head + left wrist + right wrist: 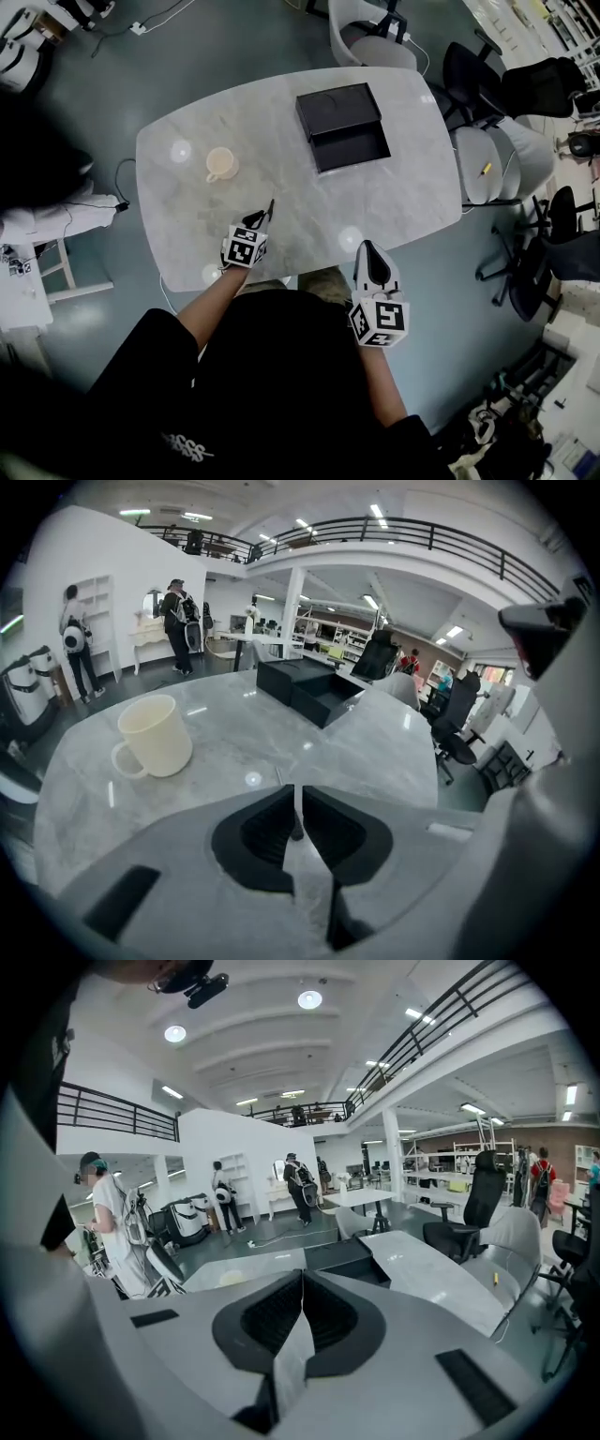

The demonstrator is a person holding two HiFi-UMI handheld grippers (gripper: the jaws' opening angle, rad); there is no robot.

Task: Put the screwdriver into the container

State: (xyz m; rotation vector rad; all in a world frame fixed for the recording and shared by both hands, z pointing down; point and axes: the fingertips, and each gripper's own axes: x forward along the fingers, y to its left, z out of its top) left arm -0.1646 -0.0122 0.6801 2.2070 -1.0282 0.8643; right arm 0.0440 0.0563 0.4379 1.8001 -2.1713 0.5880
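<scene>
A: Where is the screwdriver (270, 210)?
B: On the worktop (394, 192). It is a thin dark stick lying just ahead of the left tongs (258, 221) and pointing away from the person. Whether the tips touch it, I cannot tell.
A: How will it handle?
B: My guess is light, stiff and narrow, and prone to roll — a slim tool on polished stone slips away easily. I'd take it square across the thicker handle end, though which end that is looks too small to tell.
A: And the tongs?
B: The left pair is closed, with no hold on it that I can see, so it would have to part first. The right tongs (370, 247) are closed too and empty, at the near edge.
A: The container (351, 148)?
B: A black open box, well apart toward the far side — a cream cup (222, 164) stands to its left.
</scene>
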